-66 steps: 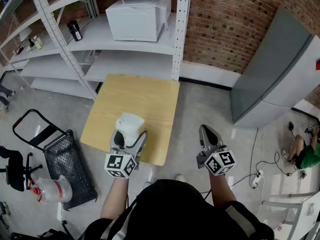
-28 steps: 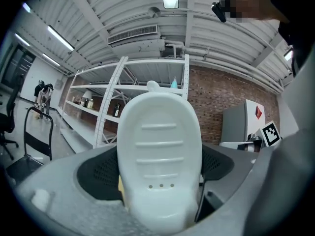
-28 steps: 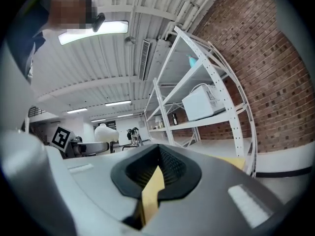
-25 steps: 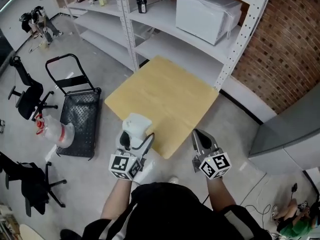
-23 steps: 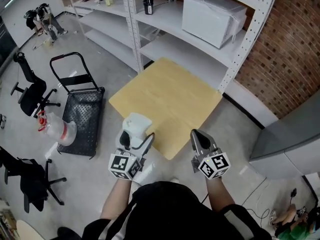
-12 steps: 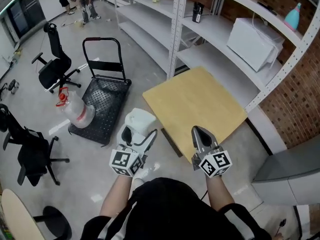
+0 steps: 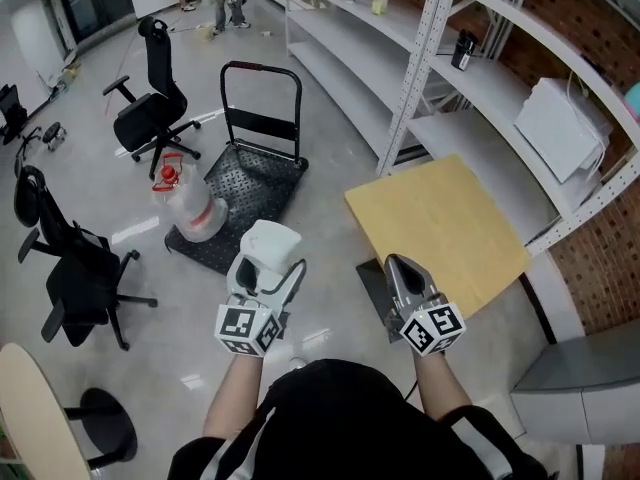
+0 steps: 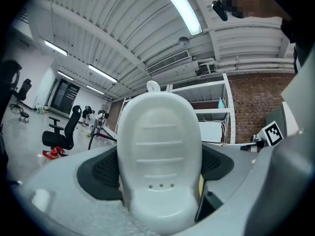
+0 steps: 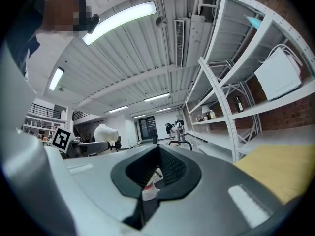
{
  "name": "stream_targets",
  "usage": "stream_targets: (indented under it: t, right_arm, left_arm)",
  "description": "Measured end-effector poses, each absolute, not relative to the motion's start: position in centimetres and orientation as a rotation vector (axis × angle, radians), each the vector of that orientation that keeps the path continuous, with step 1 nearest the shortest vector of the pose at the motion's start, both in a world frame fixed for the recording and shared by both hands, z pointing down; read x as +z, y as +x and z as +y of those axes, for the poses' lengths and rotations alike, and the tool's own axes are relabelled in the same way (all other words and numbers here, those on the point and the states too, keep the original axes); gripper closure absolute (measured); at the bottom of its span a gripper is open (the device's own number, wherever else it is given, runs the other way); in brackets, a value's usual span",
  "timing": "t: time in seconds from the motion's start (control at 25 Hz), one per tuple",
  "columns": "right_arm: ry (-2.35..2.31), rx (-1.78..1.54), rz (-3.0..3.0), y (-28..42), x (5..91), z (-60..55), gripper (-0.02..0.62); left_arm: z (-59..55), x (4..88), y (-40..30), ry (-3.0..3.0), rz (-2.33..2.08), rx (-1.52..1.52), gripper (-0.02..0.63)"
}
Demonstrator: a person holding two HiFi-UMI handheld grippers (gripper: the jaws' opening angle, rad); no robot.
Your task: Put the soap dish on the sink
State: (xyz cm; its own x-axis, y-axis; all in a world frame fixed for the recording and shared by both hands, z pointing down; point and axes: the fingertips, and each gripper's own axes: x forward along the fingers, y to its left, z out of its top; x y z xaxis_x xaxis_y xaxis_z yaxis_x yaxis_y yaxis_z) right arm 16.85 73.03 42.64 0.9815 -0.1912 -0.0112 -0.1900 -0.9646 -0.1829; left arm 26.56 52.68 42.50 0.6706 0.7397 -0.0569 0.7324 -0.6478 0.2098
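The white soap dish stands upright between the jaws of my left gripper, which is shut on it. In the left gripper view the soap dish fills the middle, ribbed, with three small holes low down. My right gripper hangs to the right of it over the floor, jaws shut with nothing between them; in the right gripper view its dark pads meet. No sink shows in any view.
A square wooden table stands at right, beside grey metal shelving. A black platform trolley and a water jug lie ahead at left. Office chairs stand farther left. People stand far off at the top.
The view has swung left: the table and shelving slid to the right, and the trolley, jug and chairs came in. Both grippers kept their pose, the left still holding the dish.
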Motion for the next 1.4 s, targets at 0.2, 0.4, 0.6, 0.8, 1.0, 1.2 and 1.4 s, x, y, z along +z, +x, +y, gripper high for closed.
stream_targets:
  t: [0.2,0.4,0.6,0.8,1.0,1.2,1.4]
  right_arm:
    - [-2.925,-0.024,0.412,20.3,43.2,67.6,0.591]
    - [-2.892,-0.050,0.587,24.0,43.6,62.3,0.591]
    - [-2.849,-0.080,0.798,28.3,43.6,57.3,0.591]
    - [-2.770,-0.090,1.018,33.1,43.3,51.6,0.591]
    - [-2.661,-0.106,1.260,38.1,43.1,45.4,0.591]
    - [-2.548,-0.086,1.465,42.5,41.7,40.4,0.591]
    - [-2.437,-0.117,1.631,44.8,42.3,36.5,0.591]
  left_arm:
    - [46.7,43.3,28.2,2.716,1.070,0.055,0.147]
    - [40.8,43.8,29.2,2.770,0.910,0.049,0.147]
    - [34.6,44.0,29.7,2.835,0.684,0.031,0.147]
    - [28.8,43.9,30.6,2.889,0.443,0.021,0.147]
    - [23.8,43.4,32.0,2.935,0.199,0.001,0.147]
    - [20.4,41.5,33.1,2.966,-0.007,-0.050,0.147]
    - [18.2,42.0,33.0,2.967,-0.200,-0.045,0.147]
